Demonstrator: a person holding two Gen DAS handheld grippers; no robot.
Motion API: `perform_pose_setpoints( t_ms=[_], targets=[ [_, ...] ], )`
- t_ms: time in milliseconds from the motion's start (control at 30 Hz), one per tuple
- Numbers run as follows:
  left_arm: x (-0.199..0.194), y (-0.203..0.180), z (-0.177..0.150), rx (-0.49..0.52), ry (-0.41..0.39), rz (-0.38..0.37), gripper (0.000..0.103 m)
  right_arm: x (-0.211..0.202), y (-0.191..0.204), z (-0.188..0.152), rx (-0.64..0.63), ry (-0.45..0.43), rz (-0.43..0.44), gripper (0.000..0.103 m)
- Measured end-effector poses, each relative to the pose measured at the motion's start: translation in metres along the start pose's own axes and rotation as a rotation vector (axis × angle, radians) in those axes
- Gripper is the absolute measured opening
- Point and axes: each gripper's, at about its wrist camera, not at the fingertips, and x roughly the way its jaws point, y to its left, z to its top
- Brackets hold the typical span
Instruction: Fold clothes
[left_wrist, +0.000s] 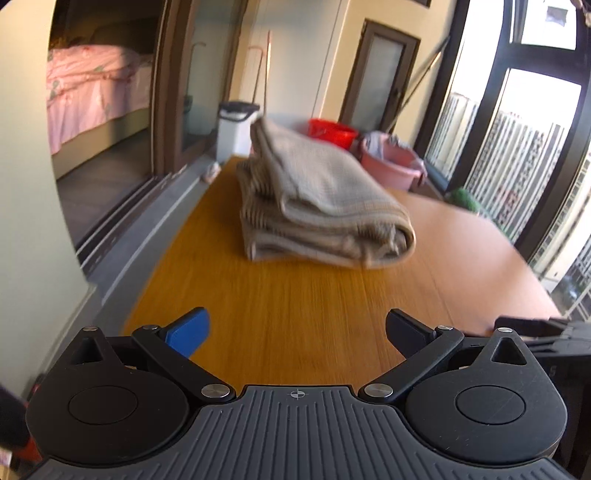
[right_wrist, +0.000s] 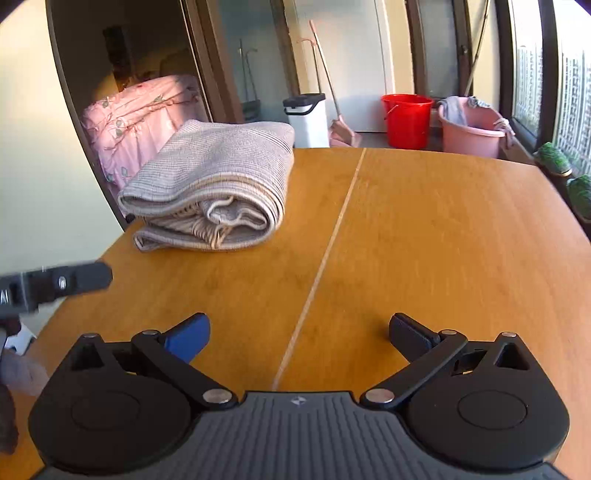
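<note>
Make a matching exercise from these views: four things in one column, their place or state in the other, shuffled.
Things:
1. garment
2. red bucket
3. pink basin
4. left gripper

Places or states:
A. holds a cloth, on the floor by the window
B. folded on the table
C. open, nothing between its fingers
D. on the floor beside the pink basin

Pairs: 1-B, 2-D, 3-A, 4-C

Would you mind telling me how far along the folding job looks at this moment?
Done: the beige garment lies folded in a compact bundle on the wooden table. In hand: nothing; the left gripper and right gripper are both open and empty, clear of the bundle. Left: no other clothes show on the table, so folding looks finished here.
</note>
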Motion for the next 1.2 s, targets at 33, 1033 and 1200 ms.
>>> perform_pose_setpoints(
  t_ms=[33,1033,1200],
  targets=[
    [-0.001,-0.002,-0.006,0.002,0.017,0.015,0.103,-0.004,0.002,-0.004,-0.005,0.003,-0.011,0.103],
    [-0.005,-0.02,-0.036,0.07,0.007,0.221,0.103,-0.017,0.011,-0.029,-0.091,-0.016,-0.127,0.103],
    [-0.005,-0.02,-0.036,0.069,0.007,0.221,0.103,-0.016,0.01,-0.029,-0.091,-0.016,-0.126,0.103]
  ],
)
